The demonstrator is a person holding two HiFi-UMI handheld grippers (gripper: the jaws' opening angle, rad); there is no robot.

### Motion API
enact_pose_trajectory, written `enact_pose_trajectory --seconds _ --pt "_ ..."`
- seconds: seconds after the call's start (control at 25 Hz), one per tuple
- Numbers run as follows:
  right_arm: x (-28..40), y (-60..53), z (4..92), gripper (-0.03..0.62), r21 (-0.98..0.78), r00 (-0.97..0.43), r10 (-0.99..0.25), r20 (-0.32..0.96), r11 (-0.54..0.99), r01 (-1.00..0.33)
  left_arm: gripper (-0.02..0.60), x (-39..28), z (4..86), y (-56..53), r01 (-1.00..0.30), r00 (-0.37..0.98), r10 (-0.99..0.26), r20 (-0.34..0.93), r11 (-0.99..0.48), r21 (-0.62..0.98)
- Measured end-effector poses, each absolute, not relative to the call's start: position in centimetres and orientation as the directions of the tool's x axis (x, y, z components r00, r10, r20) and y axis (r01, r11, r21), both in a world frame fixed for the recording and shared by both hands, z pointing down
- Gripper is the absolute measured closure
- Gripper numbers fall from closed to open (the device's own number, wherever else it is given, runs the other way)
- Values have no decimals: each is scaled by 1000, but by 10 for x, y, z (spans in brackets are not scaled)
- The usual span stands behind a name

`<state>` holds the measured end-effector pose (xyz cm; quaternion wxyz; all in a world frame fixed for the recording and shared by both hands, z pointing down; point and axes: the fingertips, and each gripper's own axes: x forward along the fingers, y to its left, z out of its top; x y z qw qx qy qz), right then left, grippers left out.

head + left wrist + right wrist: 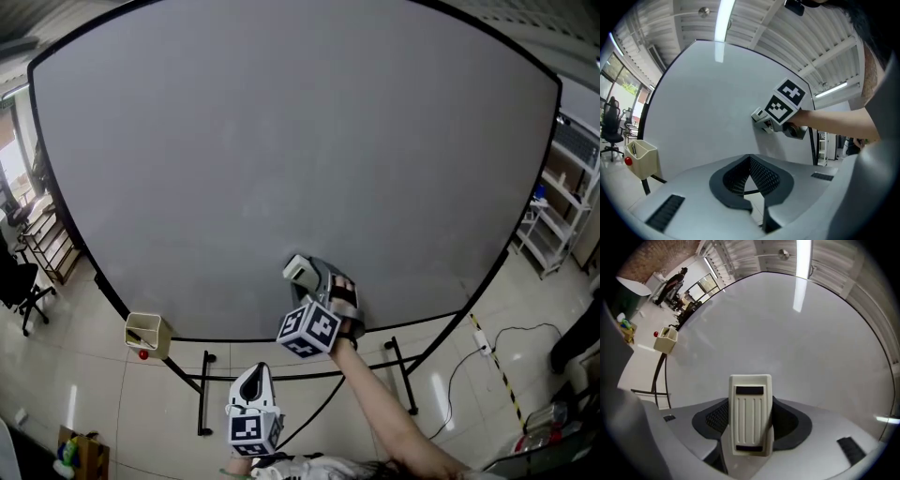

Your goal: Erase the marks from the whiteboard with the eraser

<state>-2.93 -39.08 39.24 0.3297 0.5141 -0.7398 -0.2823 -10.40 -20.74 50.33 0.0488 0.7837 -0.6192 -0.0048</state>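
Observation:
The large whiteboard [281, 141] fills the head view, and I see no marks on it. A cream eraser [298, 271] is pressed to its lower middle, with my right gripper [314, 281] shut on it. In the right gripper view the eraser [750, 413] stands upright between the jaws against the plain board [787, 343]. My left gripper [253, 380] hangs lower, below the board's bottom edge, shut with nothing in it. From the left gripper view its jaws [749, 180] meet, and the eraser [759, 116] shows on the board above them.
A cream holder box [148, 331] with a red magnet [142, 354] hangs at the board's lower left corner. Black stand legs [204, 394] spread on the tiled floor. Metal shelving [562, 197] stands right, a cable [487, 347] lies on the floor, and an office chair [19, 281] is at the left.

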Motion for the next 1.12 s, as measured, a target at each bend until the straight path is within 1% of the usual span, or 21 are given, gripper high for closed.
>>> enact_pose_trajectory --seconds 0.08,0.2,0.28,0.36,0.44,0.48,0.56,0.6,0.68,0.72,0.8,0.84,0.92,1.0,1.04,1.12 --pt "-30 -391 383 326 705 -300 -923 240 378 -600 580 -108 505 -206 -972 227 -972 55 -222 81" --pt "-22 -394 313 326 636 -336 -915 222 397 -661 580 -109 505 -203 -971 224 -973 57 -218 95" --pt "-14 -397 249 326 638 -322 -934 151 341 -691 580 -108 505 -202 -970 229 -971 61 -223 100" --pt "-1 -400 185 326 648 -277 -959 60 249 -720 580 -107 508 -200 -969 234 -970 69 -227 103" --pt "7 -400 142 326 650 -220 -975 -8 162 -743 580 -104 512 -197 -968 234 -969 79 -225 112" --pt "8 -398 134 327 654 -189 -981 -37 119 -747 580 -103 514 -196 -968 233 -969 84 -223 117" --pt "5 -393 144 329 676 -143 -985 -99 39 -736 580 -102 516 -196 -967 232 -969 86 -221 124" --pt "-1 -392 165 330 692 -142 -986 -90 41 -721 580 -102 515 -197 -967 232 -969 83 -221 123" --pt "-18 -393 236 328 740 -166 -986 33 136 -659 580 -104 513 -197 -968 229 -970 75 -220 118" --pt "-28 -393 276 326 775 -174 -980 96 183 -604 580 -107 513 -197 -970 224 -972 73 -214 118" --pt "-46 -389 341 322 823 -202 -966 162 245 -512 580 -113 514 -197 -973 207 -975 74 -197 124" --pt "-51 -387 361 322 819 -229 -958 176 271 -505 580 -116 514 -196 -974 199 -977 77 -189 126" --pt "-54 -386 374 321 763 -291 -936 200 335 -552 580 -121 515 -195 -976 187 -979 79 -176 127" --pt "-53 -385 362 319 676 -355 -910 212 399 -620 580 -125 515 -195 -978 174 -982 79 -163 131" --pt "-51 -385 345 319 650 -373 -909 184 397 -648 580 -128 515 -195 -979 167 -983 79 -156 135" --pt "-40 -387 293 319 640 -371 -927 61 321 -698 580 -131 514 -197 -979 160 -984 78 -148 140"
